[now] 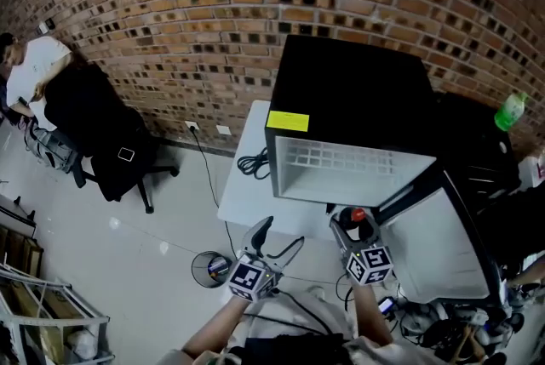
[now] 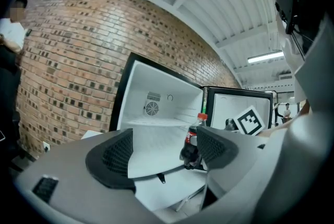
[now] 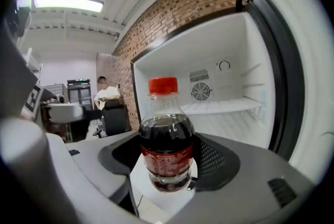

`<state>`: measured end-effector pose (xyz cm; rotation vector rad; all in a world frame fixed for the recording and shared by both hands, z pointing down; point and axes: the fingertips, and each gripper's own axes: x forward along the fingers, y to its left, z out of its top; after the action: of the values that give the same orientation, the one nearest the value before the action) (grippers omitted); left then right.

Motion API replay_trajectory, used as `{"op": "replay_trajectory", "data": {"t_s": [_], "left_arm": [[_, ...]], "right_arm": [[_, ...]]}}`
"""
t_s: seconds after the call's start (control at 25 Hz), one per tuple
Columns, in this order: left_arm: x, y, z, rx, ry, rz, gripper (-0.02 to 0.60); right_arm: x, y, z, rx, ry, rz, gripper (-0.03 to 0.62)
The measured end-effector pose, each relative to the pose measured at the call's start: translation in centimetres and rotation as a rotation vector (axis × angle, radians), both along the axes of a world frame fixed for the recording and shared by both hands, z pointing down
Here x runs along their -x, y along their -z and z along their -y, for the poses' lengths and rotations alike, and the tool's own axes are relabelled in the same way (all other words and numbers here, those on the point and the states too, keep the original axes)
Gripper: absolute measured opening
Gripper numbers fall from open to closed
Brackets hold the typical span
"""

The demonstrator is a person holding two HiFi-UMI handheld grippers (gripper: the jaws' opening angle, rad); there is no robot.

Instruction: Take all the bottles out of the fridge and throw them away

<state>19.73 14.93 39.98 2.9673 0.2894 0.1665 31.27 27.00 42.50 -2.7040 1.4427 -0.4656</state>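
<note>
Indoors, fridge point(image 1: 349, 91) on table point(image 1: 243, 202) before brick wall point(image 1: 170, 14)

Bottle point(image 3: 166, 139): small clear plastic, red screw cap, red label band, dark cola filling it to the shoulder; upright, clamped at the label between the pads of the right gripper point(image 3: 169, 159), in front of the open fridge. Fridge point(image 1: 358, 91): compact black cabinet on a white table point(image 1: 243, 193), yellow sticker at one top front corner, white interior with one shelf and a round fan grille on the back wall (door point(image 1: 434, 244) swung wide, white inner face showing). Bin point(image 1: 210, 268): small, round, dark, on the floor beside the table; contents not made out.
</note>
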Motion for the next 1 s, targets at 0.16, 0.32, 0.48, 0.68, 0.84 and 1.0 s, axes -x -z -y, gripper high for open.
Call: {"op": "replay_trajectory", "data": {"t_s": [0.16, 0.32, 0.48, 0.68, 0.84, 1.0], "left_arm": [[-0.4, 2.0, -0.2, 0.001, 0.013, -0.043, 0.374], [-0.7, 3.9, 0.1, 0.01, 0.041, -0.085, 0.374], [0.4, 4.1, 1.6, 0.009, 0.107, -0.096, 0.374], [4.6, 2.7, 5.4, 0.003, 0.236, -0.032, 0.374], [11.2, -1.3, 9.8, 0.049, 0.45, 0.033, 0.374], [18.1, -6.2, 13.2, 0.105, 0.65, 0.108, 0.374]], "right_arm": [[2.6, 4.0, -2.0, -0.063, 0.033, -0.047, 0.325], [3.7, 6.1, -2.4, -0.09, 0.084, -0.05, 0.325], [4.6, 5.2, -0.3, -0.106, 0.199, -0.02, 0.325], [8.5, 1.3, 6.7, -0.028, 0.432, 0.057, 0.325], [14.3, -4.8, 13.4, 0.088, 0.702, 0.148, 0.325], [20.4, -12.4, 19.0, 0.228, 0.933, 0.221, 0.325]]}}
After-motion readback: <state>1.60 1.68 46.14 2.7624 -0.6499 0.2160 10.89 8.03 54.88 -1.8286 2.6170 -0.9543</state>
